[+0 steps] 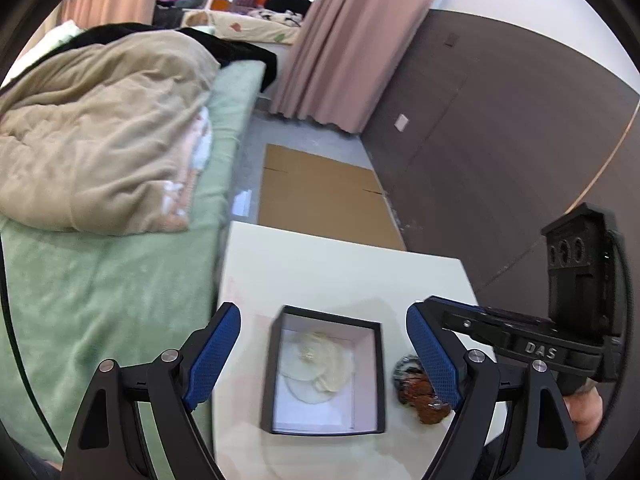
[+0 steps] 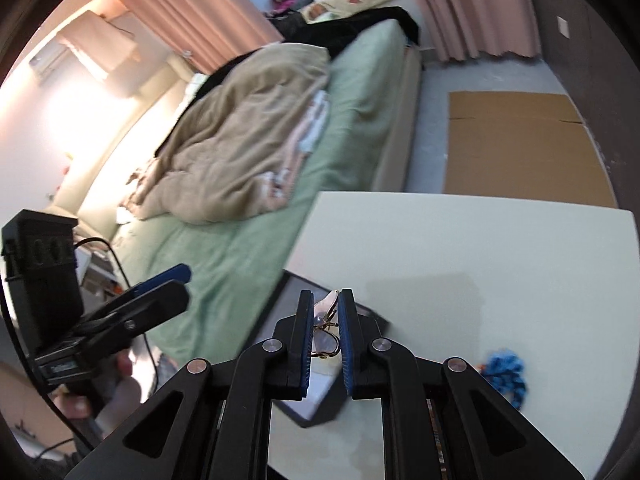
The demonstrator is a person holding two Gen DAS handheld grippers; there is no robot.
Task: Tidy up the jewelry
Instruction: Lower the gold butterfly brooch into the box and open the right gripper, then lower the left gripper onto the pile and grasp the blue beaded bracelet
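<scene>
A black box (image 1: 378, 376) with a white lining stands on the white table (image 1: 340, 272). Pale translucent rings (image 1: 316, 364) lie inside it. My left gripper (image 1: 322, 309) is open, its blue pads wide apart on either side of the box and not touching it. A dark brown beaded piece (image 1: 424, 396) lies on the table right of the box, beside the right pad. My right gripper (image 2: 326, 296) is shut on a gold-wire piece with a pale pink part (image 2: 329, 305), held above the box (image 2: 370, 314).
A blue beaded piece (image 2: 504, 372) lies on the table at the right. A bed with a green sheet (image 1: 100, 300) and a beige blanket (image 1: 100, 132) borders the table's left side. Flattened cardboard (image 1: 324, 196) lies on the floor beyond the table.
</scene>
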